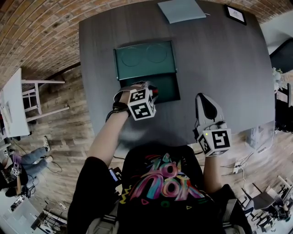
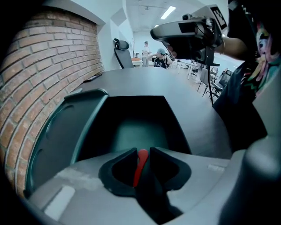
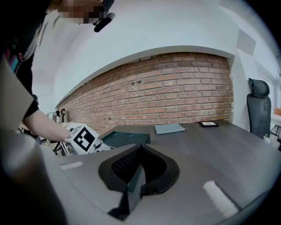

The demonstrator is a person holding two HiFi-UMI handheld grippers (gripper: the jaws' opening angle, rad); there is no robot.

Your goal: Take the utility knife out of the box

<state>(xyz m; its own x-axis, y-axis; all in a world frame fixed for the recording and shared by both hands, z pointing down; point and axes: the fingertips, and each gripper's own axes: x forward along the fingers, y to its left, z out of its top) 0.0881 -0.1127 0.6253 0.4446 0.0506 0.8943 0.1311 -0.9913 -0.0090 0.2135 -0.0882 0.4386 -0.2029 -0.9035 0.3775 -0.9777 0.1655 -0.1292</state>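
Red utility knife (image 2: 138, 169) pinched in left tool (image 2: 142, 152), inside green box (image 2: 131, 127) at table (image 1: 229, 68) centre. Advise straight lift, clearing box wall. Right tool (image 3: 139, 149) closed, empty, near edge.

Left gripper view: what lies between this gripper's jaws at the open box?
The red utility knife stands between the pads of the left gripper, gripped, over the green box. The left gripper view shows it.

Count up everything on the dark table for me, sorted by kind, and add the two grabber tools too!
Green plastic box with its lid open: 1
Red-handled utility knife: 1
Pale blue flat sheet: 1
Small black-framed rectangle: 1
Grey grippers, left gripper and right gripper: 2
Total: 6
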